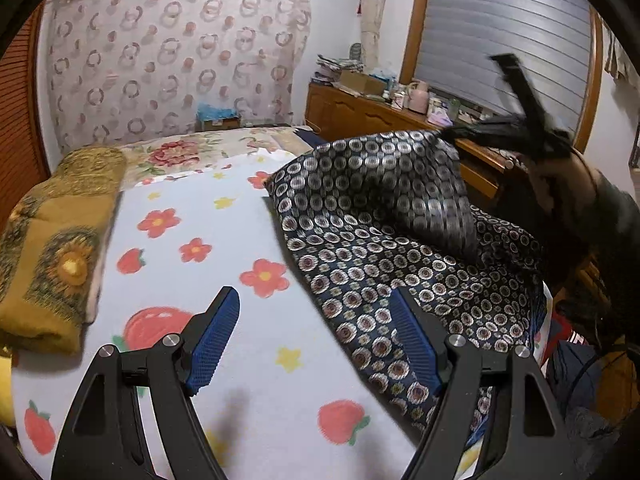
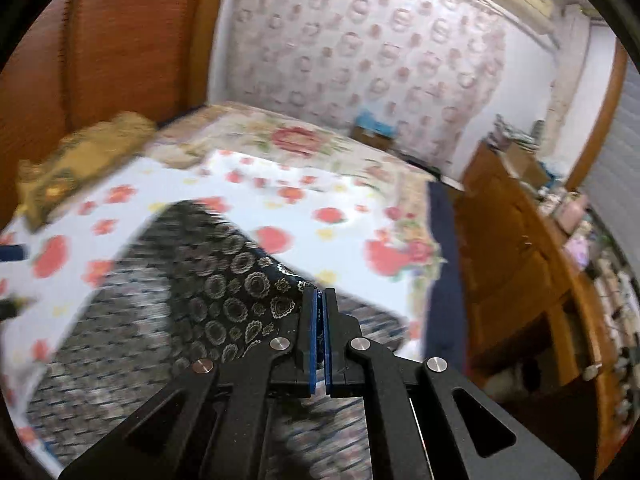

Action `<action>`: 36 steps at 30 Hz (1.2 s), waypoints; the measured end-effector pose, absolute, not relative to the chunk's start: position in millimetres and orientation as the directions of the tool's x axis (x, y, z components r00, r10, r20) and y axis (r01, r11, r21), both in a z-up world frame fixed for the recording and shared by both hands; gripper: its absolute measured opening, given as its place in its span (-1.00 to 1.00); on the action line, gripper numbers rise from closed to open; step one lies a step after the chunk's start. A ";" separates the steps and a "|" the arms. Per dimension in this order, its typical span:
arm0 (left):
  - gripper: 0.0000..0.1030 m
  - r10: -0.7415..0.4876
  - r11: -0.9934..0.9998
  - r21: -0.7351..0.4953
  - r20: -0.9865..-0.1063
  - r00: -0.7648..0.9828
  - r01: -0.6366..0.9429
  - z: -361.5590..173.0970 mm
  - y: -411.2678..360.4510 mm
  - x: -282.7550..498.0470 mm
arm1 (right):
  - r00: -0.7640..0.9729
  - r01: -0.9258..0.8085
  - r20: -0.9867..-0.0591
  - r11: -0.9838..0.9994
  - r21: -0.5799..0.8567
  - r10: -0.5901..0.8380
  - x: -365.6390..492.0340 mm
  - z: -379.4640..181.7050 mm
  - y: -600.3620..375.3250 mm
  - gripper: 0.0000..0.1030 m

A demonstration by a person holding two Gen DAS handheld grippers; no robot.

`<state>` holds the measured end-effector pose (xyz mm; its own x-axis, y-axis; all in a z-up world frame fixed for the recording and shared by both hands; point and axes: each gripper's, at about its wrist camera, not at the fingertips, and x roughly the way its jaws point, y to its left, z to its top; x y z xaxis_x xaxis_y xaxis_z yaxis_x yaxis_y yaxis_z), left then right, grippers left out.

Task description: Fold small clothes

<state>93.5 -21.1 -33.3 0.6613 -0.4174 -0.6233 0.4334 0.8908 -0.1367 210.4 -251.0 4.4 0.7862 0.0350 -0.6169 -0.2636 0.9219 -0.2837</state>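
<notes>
1. Right now the dark patterned garment lies on the white sheet printed with strawberries and flowers, toward the side of that sheet nearest the wooden dresser.
2. One corner of the garment is lifted off the sheet, so the cloth rises in a slanted fold above the part lying flat.
3. The right gripper has its jaws pressed together on that raised corner; in the right wrist view the garment's hem sits pinched between the blue pads.
4. From the left wrist view, the right gripper appears blurred above the garment, on the dresser side, with a gloved hand holding it.
5. The left gripper hovers over the sheet with its jaws wide apart and nothing between them.
6. One of its blue pads overlaps the garment's near edge in the view; whether it touches the cloth I cannot tell.
7. A folded mustard blanket with a sunflower pattern rests at the sheet's far side from the garment, well apart from it.
8. A curtain with ring shapes hangs beyond the sheet.
</notes>
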 end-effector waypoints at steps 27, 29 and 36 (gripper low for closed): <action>0.99 -0.432 0.869 -0.138 -0.682 0.591 0.476 -51.7 -64.2 122.4 | 0.628 -0.205 -0.753 0.975 0.080 0.194 262.6 -74.1 -274.1 -0.08; 0.99 -0.436 0.865 -0.135 -0.681 0.589 0.483 -52.0 -65.6 126.7 | 0.630 -0.228 -0.739 0.966 0.118 0.239 265.1 -78.4 -274.7 -0.08; 0.99 -0.445 0.861 -0.150 -0.687 0.575 0.486 -52.9 -71.1 144.9 | 0.642 -0.319 -0.721 0.946 0.058 0.261 274.0 -84.6 -281.7 -0.95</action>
